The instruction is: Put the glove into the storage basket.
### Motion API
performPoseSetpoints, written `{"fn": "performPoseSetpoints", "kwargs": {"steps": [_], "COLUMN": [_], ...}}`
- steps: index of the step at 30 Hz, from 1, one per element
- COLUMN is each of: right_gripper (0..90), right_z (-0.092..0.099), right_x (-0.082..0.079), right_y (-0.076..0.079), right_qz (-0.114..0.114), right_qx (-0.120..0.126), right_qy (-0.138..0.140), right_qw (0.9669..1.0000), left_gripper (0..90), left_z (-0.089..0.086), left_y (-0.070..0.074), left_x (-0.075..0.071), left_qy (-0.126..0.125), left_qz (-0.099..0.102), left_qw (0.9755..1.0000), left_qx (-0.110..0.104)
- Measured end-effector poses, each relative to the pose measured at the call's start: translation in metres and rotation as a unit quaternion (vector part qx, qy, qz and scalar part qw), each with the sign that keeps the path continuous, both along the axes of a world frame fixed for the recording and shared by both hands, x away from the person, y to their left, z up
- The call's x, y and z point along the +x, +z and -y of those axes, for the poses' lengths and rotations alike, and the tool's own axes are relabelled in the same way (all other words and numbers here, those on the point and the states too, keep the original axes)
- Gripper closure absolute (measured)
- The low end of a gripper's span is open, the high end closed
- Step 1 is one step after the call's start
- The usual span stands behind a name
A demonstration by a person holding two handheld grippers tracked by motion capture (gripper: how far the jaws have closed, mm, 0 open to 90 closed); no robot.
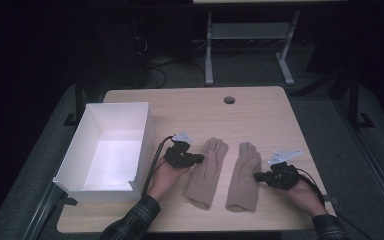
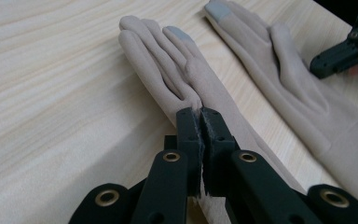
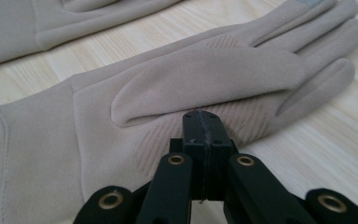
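A: How much open room is seen around the edges?

B: In the high view the worktop [image 1: 260,107] is bare across its upper half, apart from a round hole [image 1: 229,100] near the far edge. A narrow strip of bare wood is left along the bottom edge, below the glove cuffs. Beyond the worktop, dark floor and a table frame [image 1: 250,35] are seen at the top of the frame.

A: And the container?

B: A white box [image 1: 107,152] is set at the left of the frame, overhanging the worktop's left edge. Nothing is seen inside it.

A: Where are the gloves placed?

B: The two are laid flat at the lower centre, side by side, fingers toward the far edge, cuffs toward the person. The left glove [image 1: 207,172] and the right glove [image 1: 243,175] are kept slightly apart. Beige fabric is seen, with grey fingertip patches in the left gripper view.

A: And the jaws?

B: The left gripper [image 1: 200,158] is held at the left glove's near edge; in its own view the jaws are pressed together right at the glove's [image 2: 200,79] side, with no fabric clearly caught. The right gripper [image 1: 258,176] is held just beside the right glove; its jaws are pressed together, at the glove's [image 3: 177,93] palm below the thumb; contact cannot be told.
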State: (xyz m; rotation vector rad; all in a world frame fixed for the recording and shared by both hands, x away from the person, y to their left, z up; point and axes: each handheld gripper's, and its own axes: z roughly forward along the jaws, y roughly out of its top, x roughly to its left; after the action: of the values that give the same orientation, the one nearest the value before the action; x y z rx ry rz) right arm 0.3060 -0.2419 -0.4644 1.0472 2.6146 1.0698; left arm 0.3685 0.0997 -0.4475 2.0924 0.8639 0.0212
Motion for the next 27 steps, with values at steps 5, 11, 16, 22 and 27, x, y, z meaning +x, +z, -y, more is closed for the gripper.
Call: {"fn": "performPoseSetpoints", "kwargs": {"steps": [5,11,16,22,27], "right_gripper": [90.0,90.0,90.0,90.0,90.0], "right_z": [-0.010,-0.022,-0.031,-0.043,-0.047], "right_x": [0.002,0.006,0.008,0.011,0.011], "right_y": [0.000,-0.001,-0.001,-0.001,-0.001], "right_qz": [-0.001,-0.001,-0.001,0.003,0.000], "right_qx": [0.003,0.008,0.009,0.008,0.010], "right_qy": [0.011,0.025,0.032,0.046,0.045], "right_qw": [0.9999,0.9997,0.9994,0.9989,0.9989], "left_gripper": [86.8,86.8,86.8,86.8,86.8], "left_z": [0.004,0.007,0.008,0.007,0.008], "left_y": [0.001,0.002,0.003,0.009,0.014], "left_x": [0.006,0.010,0.009,0.008,0.007], "left_qy": [0.000,0.001,-0.002,-0.004,-0.011], "left_qz": [0.001,-0.002,-0.002,-0.002,-0.007], "left_qw": [1.0000,0.9999,0.9998,0.9993,0.9986], "left_qx": [-0.006,-0.012,-0.019,-0.036,-0.052]}}
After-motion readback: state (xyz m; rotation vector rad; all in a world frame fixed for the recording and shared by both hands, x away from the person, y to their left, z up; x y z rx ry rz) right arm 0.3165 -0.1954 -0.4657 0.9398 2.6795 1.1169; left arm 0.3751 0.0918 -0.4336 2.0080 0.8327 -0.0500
